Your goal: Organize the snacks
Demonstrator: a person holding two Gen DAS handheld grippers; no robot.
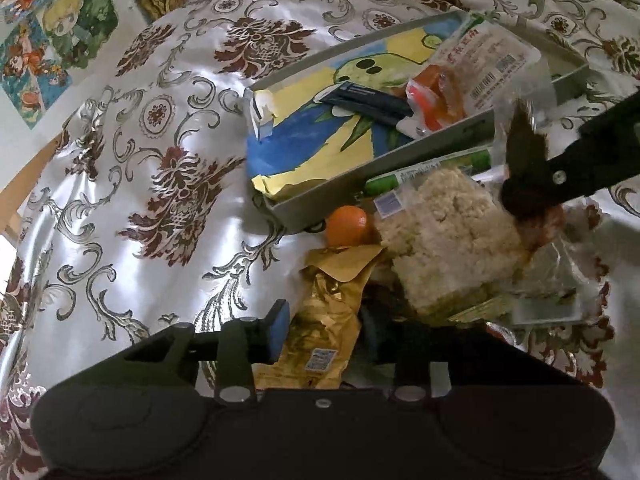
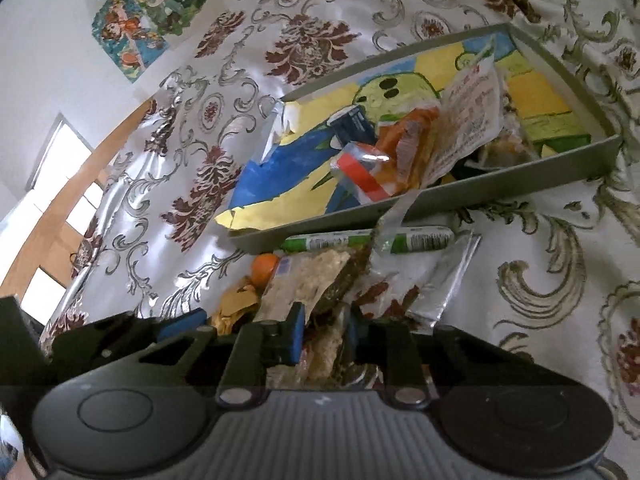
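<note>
A shallow grey box point(image 1: 372, 168) point(image 2: 500, 196) with a painted bottom holds a dark packet point(image 1: 372, 102), an orange-red packet point(image 1: 432, 108) and a clear printed bag point(image 1: 484, 68). In front of it lie an orange point(image 1: 346, 226), a green tube point(image 1: 424, 176), a rice-crisp block in clear wrap point(image 1: 448, 236) and a gold packet point(image 1: 320, 332). My left gripper point(image 1: 324, 332) sits around the gold packet, jaws wide. My right gripper point(image 2: 322, 338) is shut on the clear wrap of the rice-crisp block point(image 2: 316, 276); its arm point(image 1: 580, 156) shows in the left wrist view.
Everything rests on a white floral cloth point(image 1: 140, 184). A silver foil pouch point(image 2: 444, 280) lies right of the pile. Cartoon posters point(image 2: 148, 12) hang on the wall at the back left. A wooden edge point(image 2: 60, 216) runs along the left.
</note>
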